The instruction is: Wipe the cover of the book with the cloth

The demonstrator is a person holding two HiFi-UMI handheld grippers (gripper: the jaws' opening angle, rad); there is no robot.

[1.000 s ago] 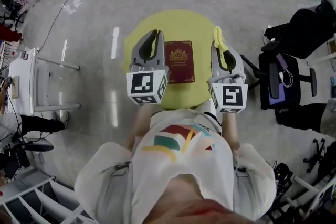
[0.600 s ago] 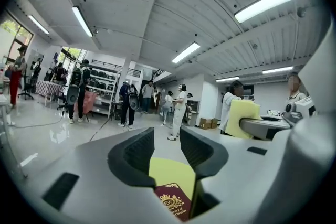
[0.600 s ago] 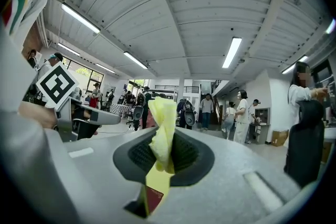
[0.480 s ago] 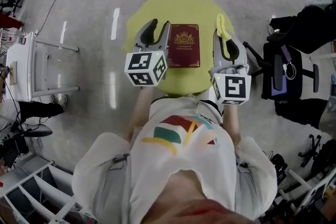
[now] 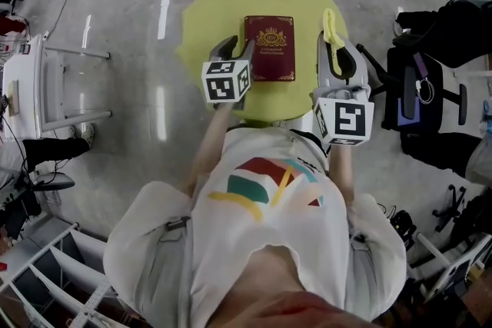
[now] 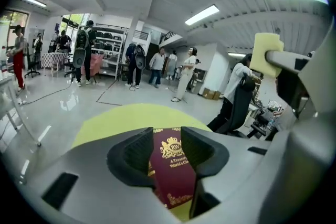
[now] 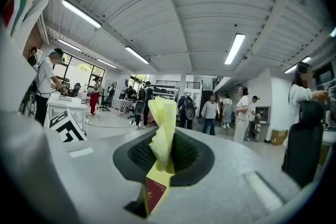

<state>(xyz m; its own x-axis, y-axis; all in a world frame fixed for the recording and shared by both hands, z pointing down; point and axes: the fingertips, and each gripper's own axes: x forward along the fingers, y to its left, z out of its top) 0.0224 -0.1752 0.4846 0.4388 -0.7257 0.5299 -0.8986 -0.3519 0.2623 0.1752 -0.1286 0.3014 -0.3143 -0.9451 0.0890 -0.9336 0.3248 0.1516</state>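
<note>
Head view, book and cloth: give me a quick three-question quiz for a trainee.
1. True or false: the cloth is held by the left gripper.
2. The book lies on: A the table; B a chair; C the floor.
3. Fill in: the left gripper's jaws stand ____.

Key:
1. False. The right gripper pinches it.
2. A.
3. Open. They have just been opening. The book shows through the gap, but it is not gripped.
</note>
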